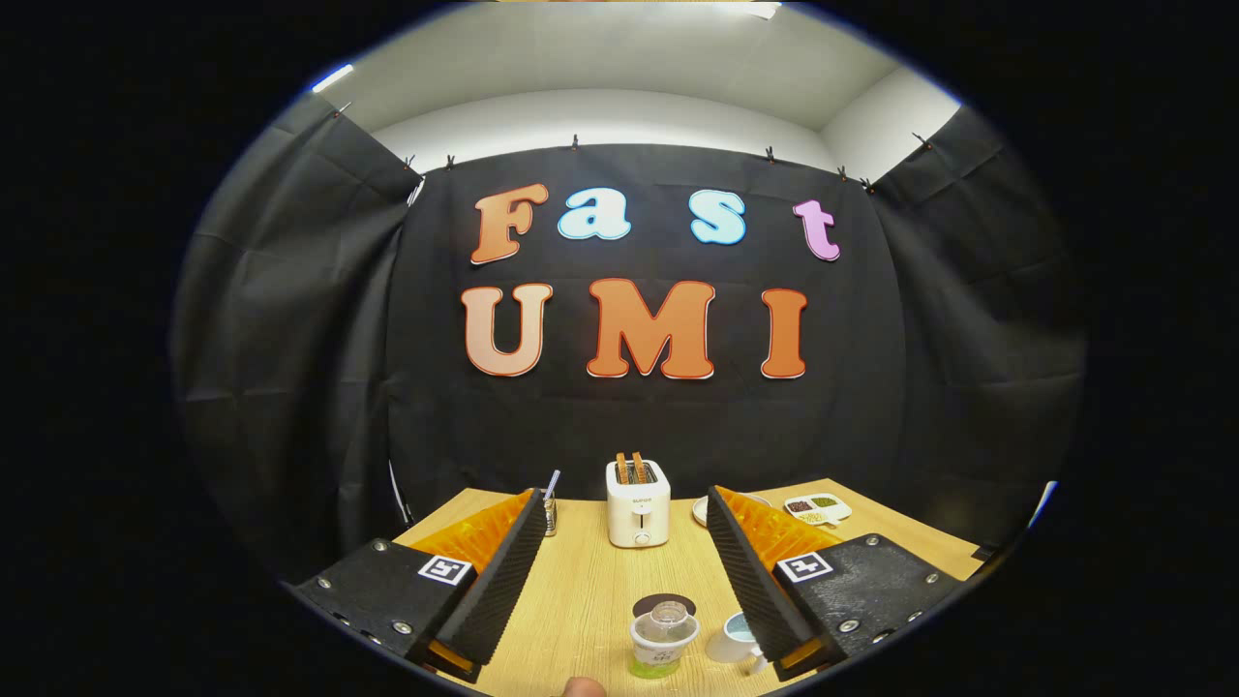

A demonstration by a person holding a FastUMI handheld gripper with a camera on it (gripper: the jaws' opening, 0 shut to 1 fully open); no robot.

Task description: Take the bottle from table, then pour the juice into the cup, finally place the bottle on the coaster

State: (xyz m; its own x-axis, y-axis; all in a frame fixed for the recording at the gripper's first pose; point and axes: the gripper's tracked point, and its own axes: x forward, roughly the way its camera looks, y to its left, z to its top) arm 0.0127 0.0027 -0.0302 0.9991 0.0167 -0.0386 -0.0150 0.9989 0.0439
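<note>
Gripper view: your gripper [624,542] fingers spread wide, gripping nothing. Bottle [661,637] stands on table [581,581] between fingers, touching neither. Coaster [664,604] just behind bottle. Cup [733,639] beside bottle, near right finger. Toaster [638,503] beyond fingers.

You are working in a staged recording booth. Black cloth walls [290,387] surround a wooden table [581,581]. A toaster [638,503] stands at centre.

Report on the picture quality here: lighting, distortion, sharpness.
Gripper view: strong fisheye bends the light wooden table edges; even overhead light, soft shadows, no glare; white toaster sharp, clear plastic bottle between the open gripper fingers slightly soft.
</note>
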